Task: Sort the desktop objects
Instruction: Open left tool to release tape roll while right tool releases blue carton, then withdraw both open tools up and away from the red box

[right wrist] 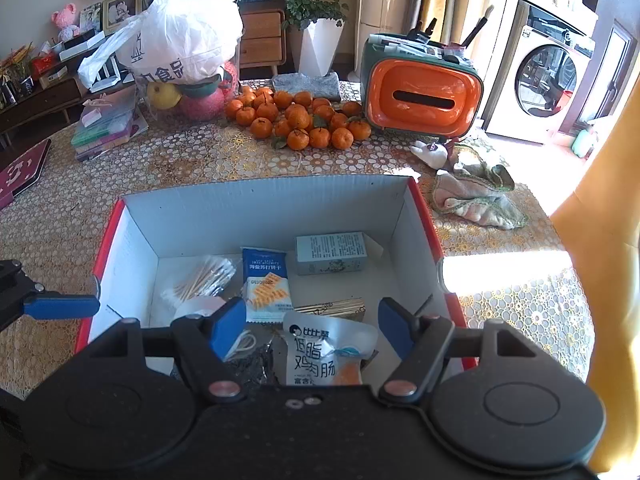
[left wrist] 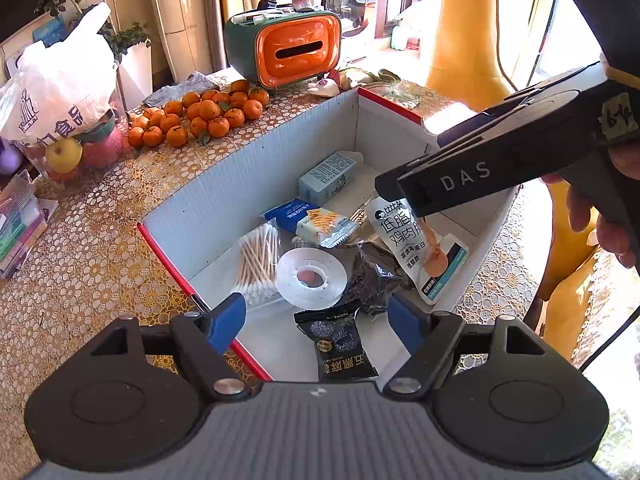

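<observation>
Lace-patterned tablecloth (right wrist: 280,156) carried my red-edged cardboard box (right wrist: 256,204), with tangerines (right wrist: 298,118) and an orange tissue holder (right wrist: 422,94) behind it.

I had both grippers over the box: my left gripper (left wrist: 316,322) was spread wide and held nothing, my right gripper (right wrist: 312,328) likewise gaped above the chicken sausage pouch (right wrist: 320,350). That pouch lay inside beside the cracker packet (right wrist: 266,292), cotton swabs (left wrist: 258,260), tape roll (left wrist: 310,276) and pale blue carton (right wrist: 332,252).

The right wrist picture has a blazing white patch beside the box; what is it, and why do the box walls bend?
Right wrist view: sunlight overexposes the tablecloth beside the box. Left wrist view: the fisheye lens bows the box wall; window areas wash out.
</observation>
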Motion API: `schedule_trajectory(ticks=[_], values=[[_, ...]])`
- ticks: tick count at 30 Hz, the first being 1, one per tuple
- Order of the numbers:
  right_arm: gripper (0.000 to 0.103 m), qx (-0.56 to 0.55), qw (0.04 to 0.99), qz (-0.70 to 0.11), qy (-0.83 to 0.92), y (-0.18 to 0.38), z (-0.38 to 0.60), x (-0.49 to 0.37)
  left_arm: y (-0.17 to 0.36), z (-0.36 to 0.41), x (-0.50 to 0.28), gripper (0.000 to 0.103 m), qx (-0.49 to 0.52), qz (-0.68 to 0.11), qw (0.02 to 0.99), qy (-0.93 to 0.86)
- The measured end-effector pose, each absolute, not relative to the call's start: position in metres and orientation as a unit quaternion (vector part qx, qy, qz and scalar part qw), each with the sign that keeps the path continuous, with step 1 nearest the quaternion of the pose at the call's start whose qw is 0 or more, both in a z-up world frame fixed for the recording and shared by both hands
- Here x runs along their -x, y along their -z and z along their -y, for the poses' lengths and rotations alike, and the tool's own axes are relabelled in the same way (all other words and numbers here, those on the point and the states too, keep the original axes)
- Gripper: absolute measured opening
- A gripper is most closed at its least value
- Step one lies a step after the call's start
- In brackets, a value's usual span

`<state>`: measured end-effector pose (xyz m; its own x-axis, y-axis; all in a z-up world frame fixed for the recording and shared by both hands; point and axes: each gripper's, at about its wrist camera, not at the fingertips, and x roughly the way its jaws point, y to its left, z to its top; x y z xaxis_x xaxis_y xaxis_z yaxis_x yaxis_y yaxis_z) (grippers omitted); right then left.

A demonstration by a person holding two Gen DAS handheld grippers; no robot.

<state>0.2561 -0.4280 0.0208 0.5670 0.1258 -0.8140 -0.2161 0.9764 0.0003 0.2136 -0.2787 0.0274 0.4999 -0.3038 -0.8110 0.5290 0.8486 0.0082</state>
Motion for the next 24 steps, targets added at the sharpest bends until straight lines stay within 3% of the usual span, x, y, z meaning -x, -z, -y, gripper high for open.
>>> schedule_trajectory(ticks=[12, 19, 24], values=[[0.073, 0.042, 0.894, -0.433, -0.106, -0.046, 0.432, -0.207, -0.051, 0.267, -0.183, 0.078, -0.125, -0.412, 0.869, 0.246], [0.073, 0.037, 0.904, -0.41, -0.114, -0.055, 0.43, -0.178, -0.051, 0.253, -0.171, 0.085, -0.103, -0.406, 0.874, 0.246], [0.073, 0.036, 0.913, -0.39, -0.118, -0.059, 0.429, -0.161, -0.051, 0.245, -0.167, 0.098, -0.092, -0.398, 0.881, 0.239]])
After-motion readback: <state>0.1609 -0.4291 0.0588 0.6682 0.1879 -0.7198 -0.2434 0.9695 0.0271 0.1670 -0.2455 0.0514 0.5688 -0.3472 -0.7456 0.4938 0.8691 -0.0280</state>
